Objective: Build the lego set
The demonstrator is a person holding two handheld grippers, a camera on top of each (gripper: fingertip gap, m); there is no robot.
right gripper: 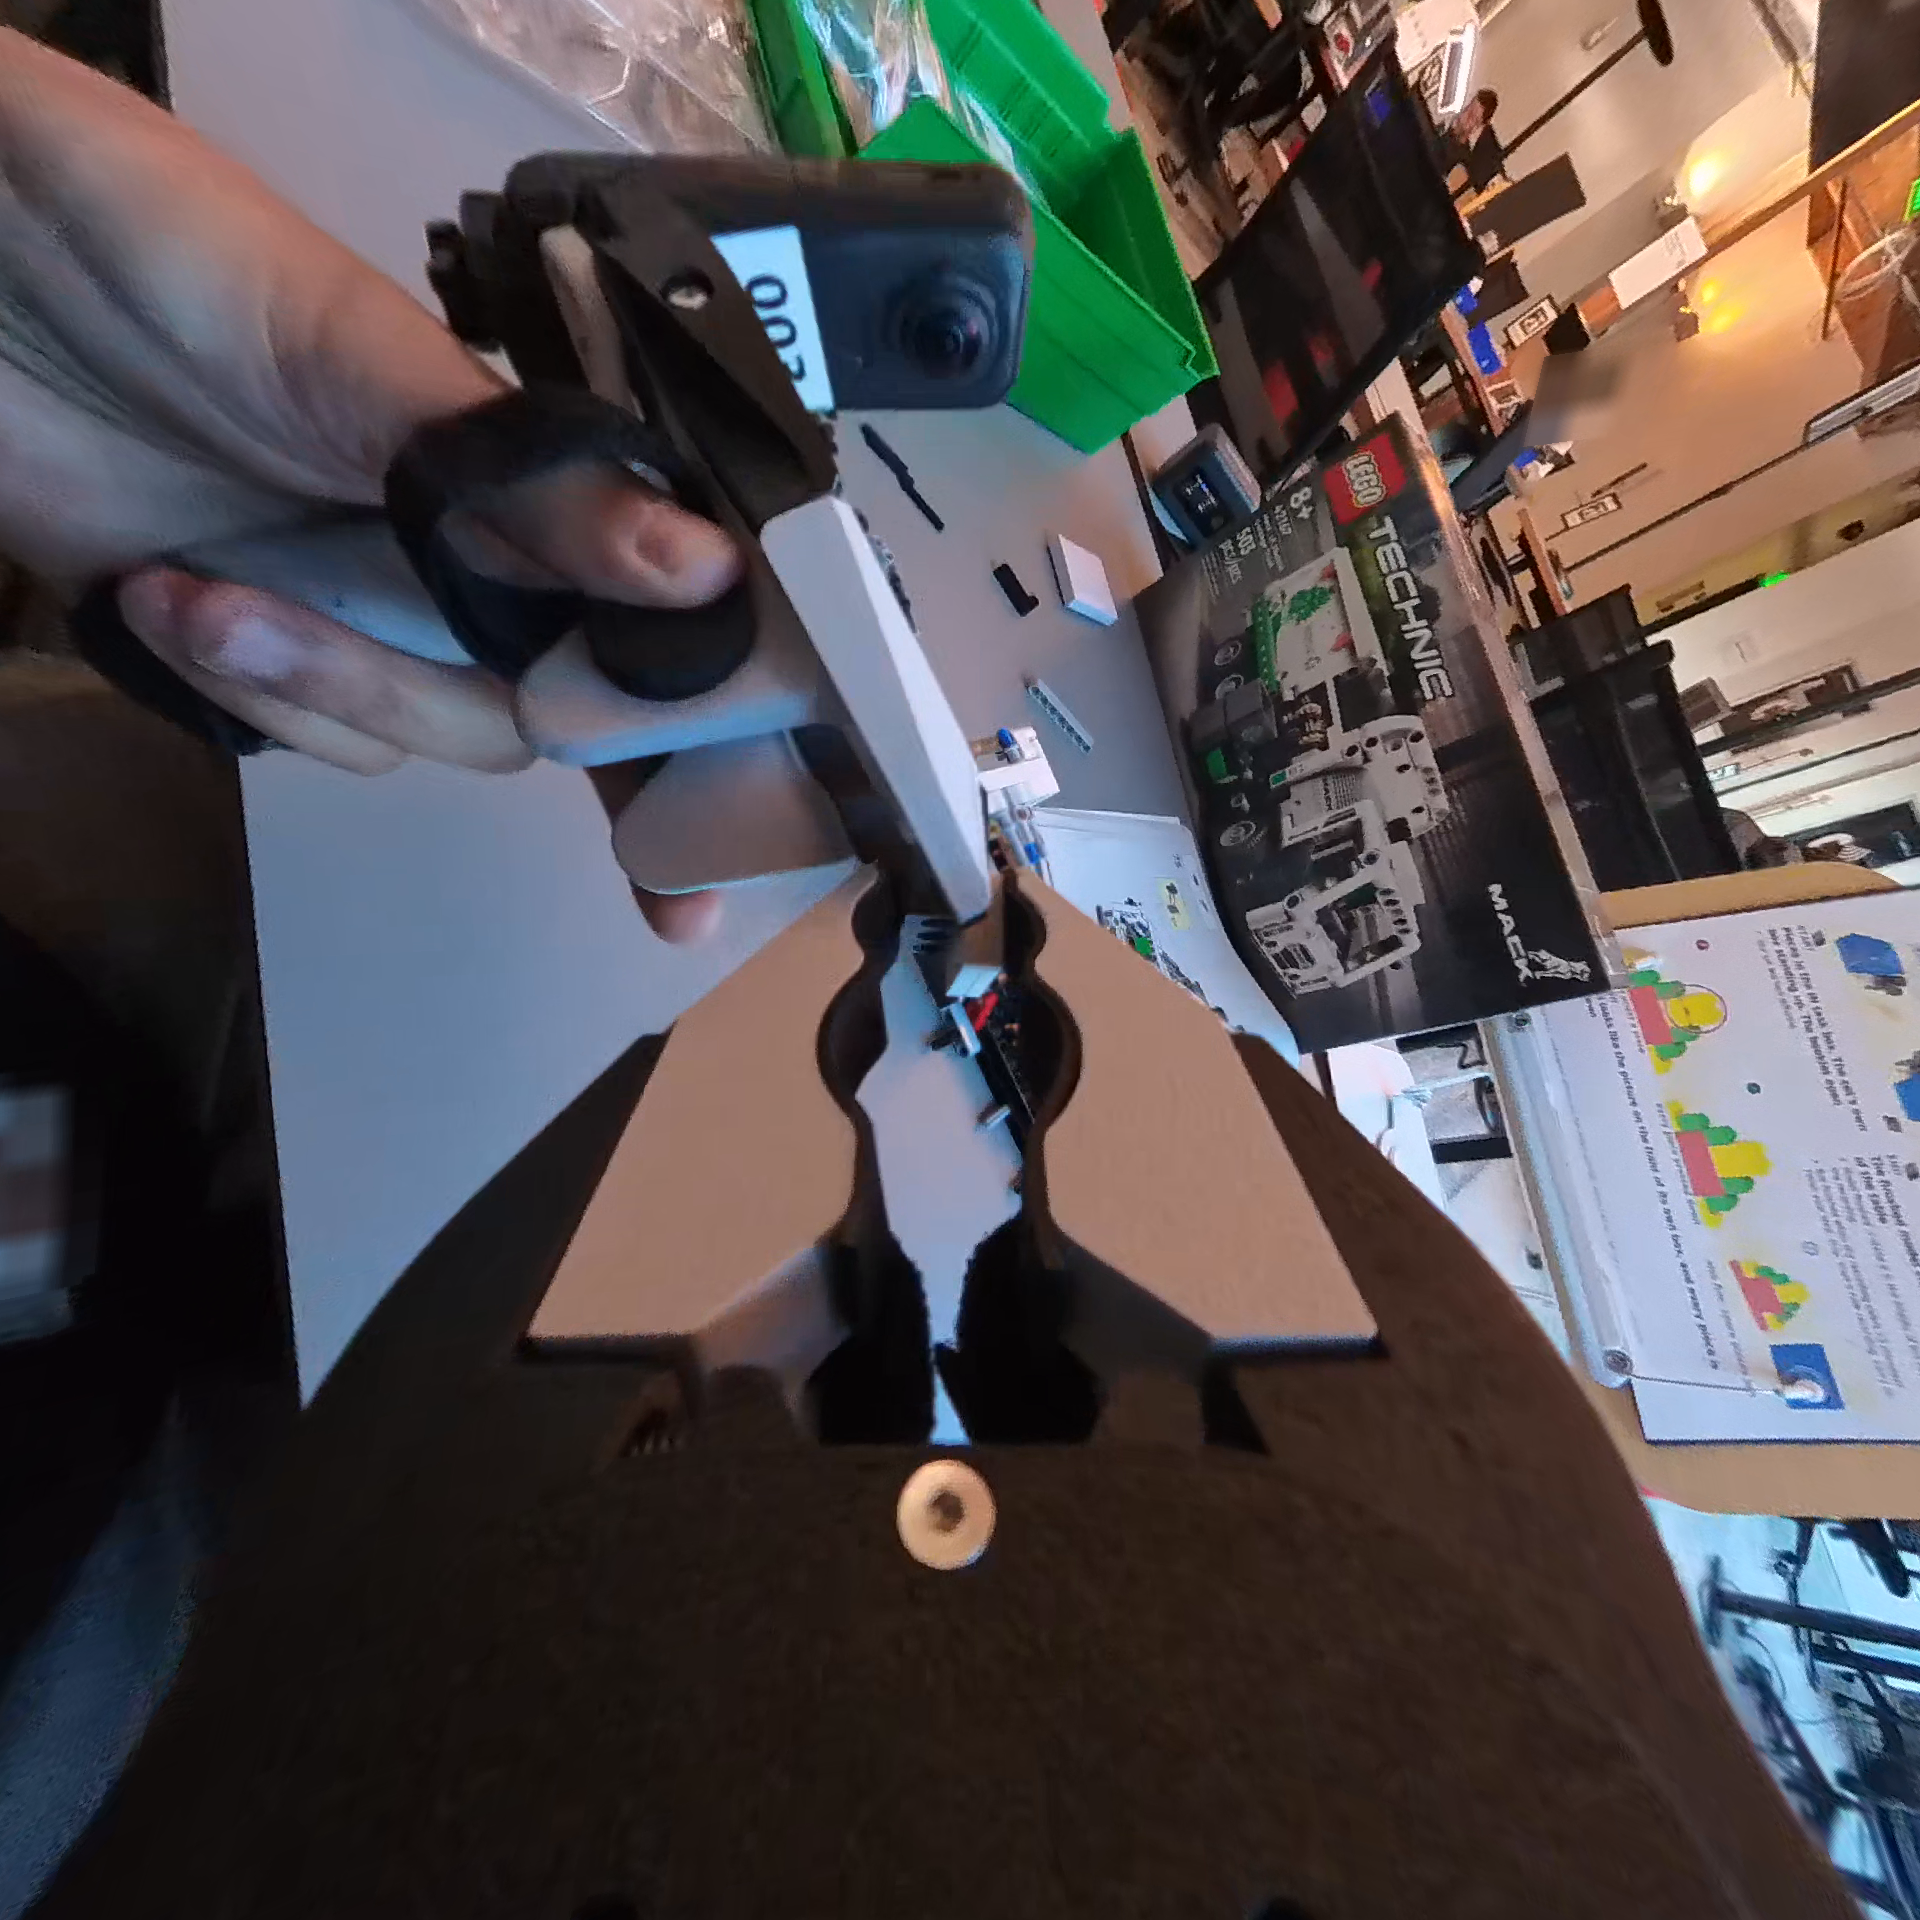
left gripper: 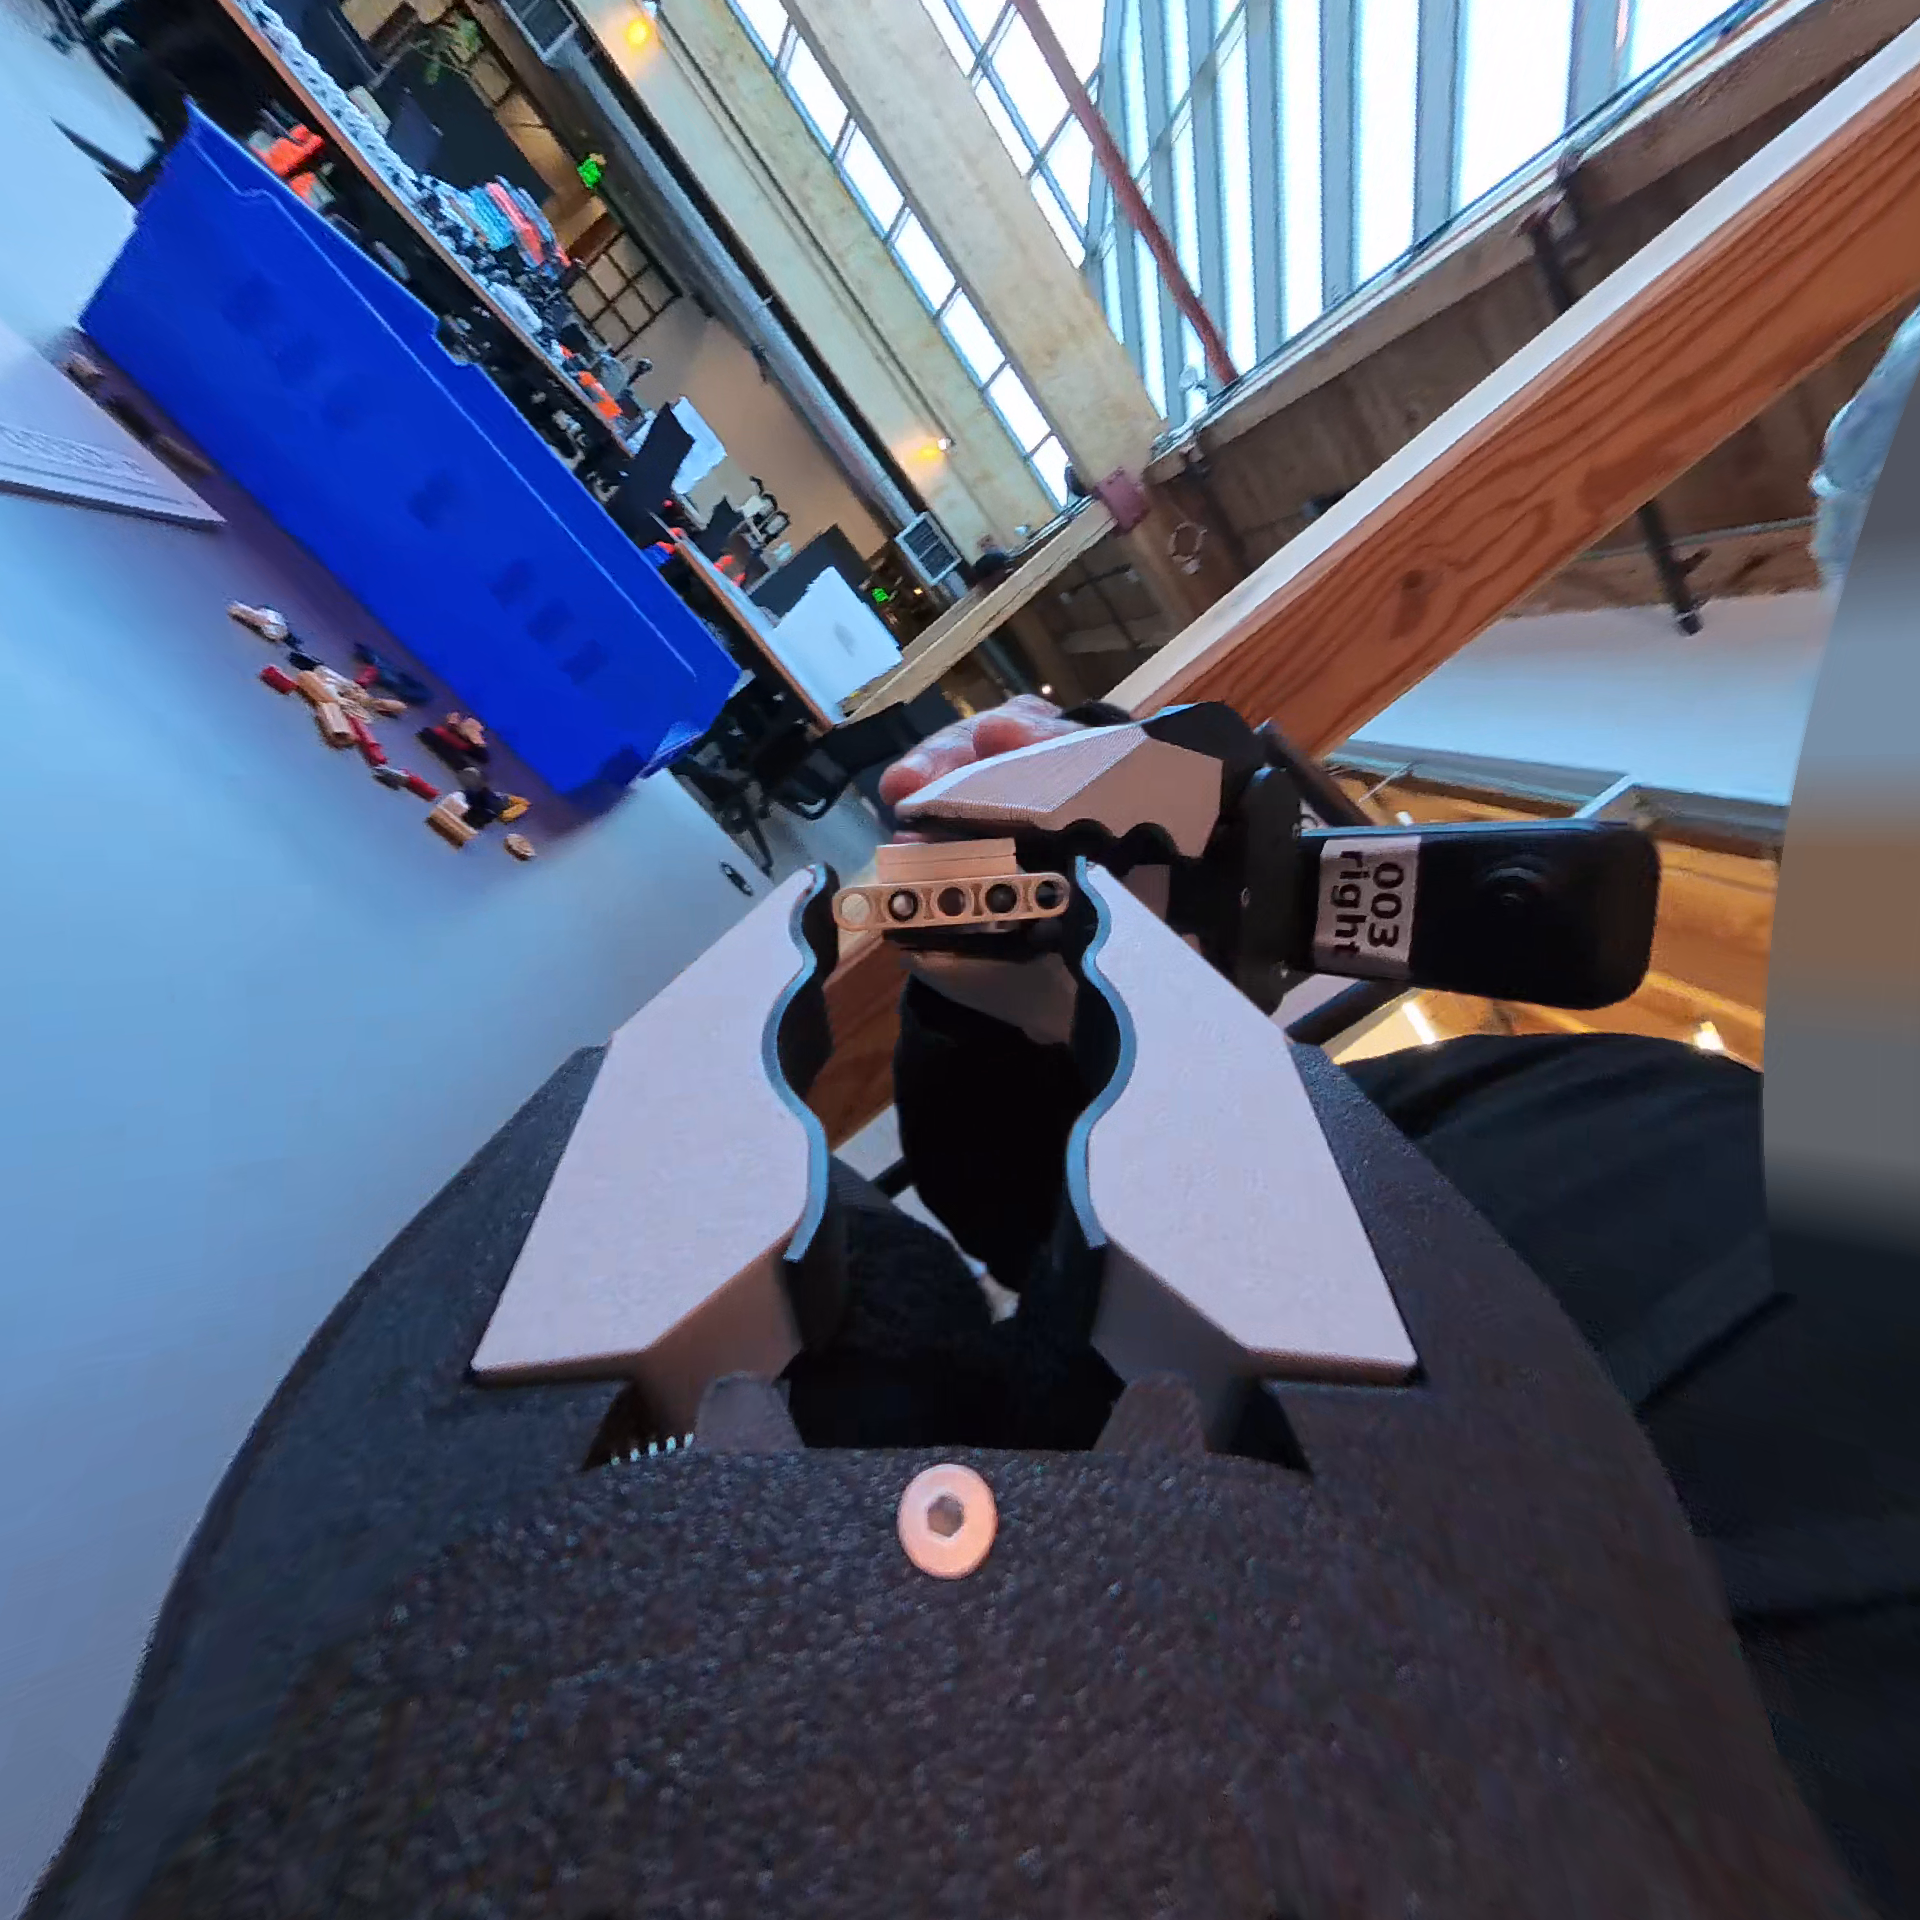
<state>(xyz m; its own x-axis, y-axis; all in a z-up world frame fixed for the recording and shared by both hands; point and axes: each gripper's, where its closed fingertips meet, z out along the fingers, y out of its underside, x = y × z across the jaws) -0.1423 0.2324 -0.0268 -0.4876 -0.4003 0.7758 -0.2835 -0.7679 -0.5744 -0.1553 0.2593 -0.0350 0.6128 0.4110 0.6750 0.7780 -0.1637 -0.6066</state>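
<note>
In the left wrist view my left gripper (left gripper: 951,896) has its two fingertips against the ends of a short tan Technic beam with holes (left gripper: 951,902), shut on it. The right gripper (left gripper: 920,873) comes in from the right, held in a hand, and clamps the same small assembly from above and below, with a tan stacked piece (left gripper: 945,860) on top of the beam. In the right wrist view my right gripper (right gripper: 951,906) is nearly closed. The left gripper's white finger (right gripper: 883,686) reaches down between its tips and hides most of the piece. Both grippers are held above the white table (right gripper: 468,987).
A blue bin (left gripper: 395,468) and loose small bricks (left gripper: 364,717) lie on the table to the left. In the right wrist view there are green bins (right gripper: 1049,260), the dark set box (right gripper: 1371,748), an open booklet (right gripper: 1132,894), a white beam (right gripper: 1060,717) and an instruction sheet (right gripper: 1766,1143). My two grippers' fingertips are within a few centimetres of each other.
</note>
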